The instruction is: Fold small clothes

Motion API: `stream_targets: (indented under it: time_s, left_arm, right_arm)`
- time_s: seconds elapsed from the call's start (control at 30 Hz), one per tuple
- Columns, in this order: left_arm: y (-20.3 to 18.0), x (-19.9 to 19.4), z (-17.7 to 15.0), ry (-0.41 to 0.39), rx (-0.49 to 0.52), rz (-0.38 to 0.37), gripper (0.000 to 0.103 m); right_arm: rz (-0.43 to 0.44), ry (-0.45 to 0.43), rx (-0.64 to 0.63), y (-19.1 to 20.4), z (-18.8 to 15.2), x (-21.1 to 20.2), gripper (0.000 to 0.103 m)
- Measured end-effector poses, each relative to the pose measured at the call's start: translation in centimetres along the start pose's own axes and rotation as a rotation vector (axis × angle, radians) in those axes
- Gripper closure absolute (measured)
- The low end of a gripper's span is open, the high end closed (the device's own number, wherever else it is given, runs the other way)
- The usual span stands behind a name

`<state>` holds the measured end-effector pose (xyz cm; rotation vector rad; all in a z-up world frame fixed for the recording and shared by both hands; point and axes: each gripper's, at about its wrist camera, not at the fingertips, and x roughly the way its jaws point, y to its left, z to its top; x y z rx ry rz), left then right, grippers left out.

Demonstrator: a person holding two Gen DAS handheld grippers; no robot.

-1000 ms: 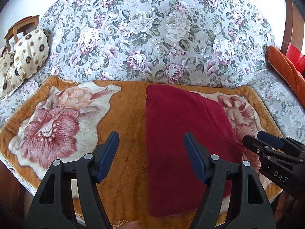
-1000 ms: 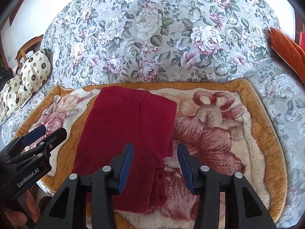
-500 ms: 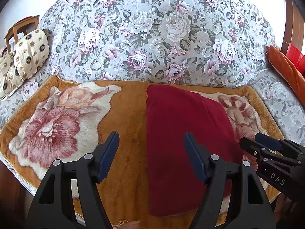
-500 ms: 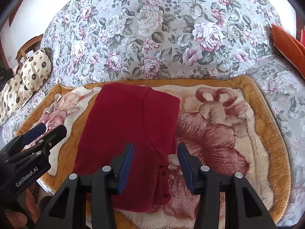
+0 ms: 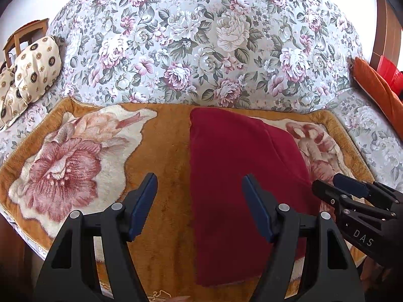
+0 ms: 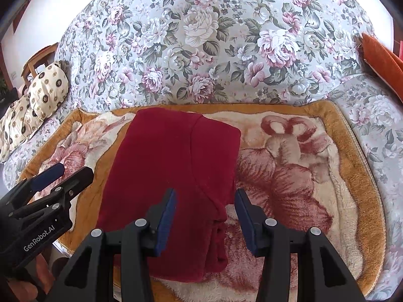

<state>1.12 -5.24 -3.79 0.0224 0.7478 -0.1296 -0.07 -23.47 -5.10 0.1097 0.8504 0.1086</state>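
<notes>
A dark red garment [image 5: 234, 173] lies folded into a long strip on a plush orange and cream blanket [image 5: 161, 151]; it also shows in the right wrist view [image 6: 171, 171]. My left gripper [image 5: 199, 191] is open and empty, hovering over the garment's left edge near its front end. My right gripper [image 6: 205, 201] is open and empty, hovering over the garment's right edge, where folded layers stack up. Each gripper shows in the other's view: the right gripper [image 5: 337, 188] at the right, the left gripper [image 6: 68, 173] at the left.
The blanket [image 6: 314, 176] covers the seat of a floral sofa [image 5: 201, 45]. Cream patterned cushions [image 5: 30, 63] lie at the left end, an orange cushion [image 5: 377, 93] at the right. A wooden chair [image 5: 22, 35] stands behind the cushions.
Both grippers have shifted only slightly over the garment. The right gripper has edged a little forward. Both stay open, and the garment has not moved.
</notes>
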Motion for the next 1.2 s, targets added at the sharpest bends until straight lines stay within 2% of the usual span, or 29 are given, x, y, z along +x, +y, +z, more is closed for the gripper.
stream_targets:
  time_s: [0.63,0.77,1.0,1.1,1.2]
  left_arm:
    - [-0.3,0.4,0.2,0.007,-0.006,-0.01,0.032]
    - [-0.4,0.5,0.2,-0.005,-0.009,-0.018,0.032]
    - [0.7,-0.1,0.7,-0.05,-0.077,-0.055,0.032]
    - [1.0,-0.4,0.8,-0.079,-0.072,-0.038,0.032]
    - [1.4,-0.2,1.0,-0.072,-0.063,-0.023,0.032]
  right_arm:
    - [0.01,0.008,-0.006,0.5,0.2,0.4,0.057]
    - [0.011,0.013,-0.001,0.2,0.2,0.7,0.057]
    - [0.015,0.008,0.004,0.1,0.3,0.8,0.057]
    - [0.018,0.002,0.006,0.0,0.3,0.8,0.057]
    - [0.015,0.0,0.012,-0.2,0.5,0.9,0.057]
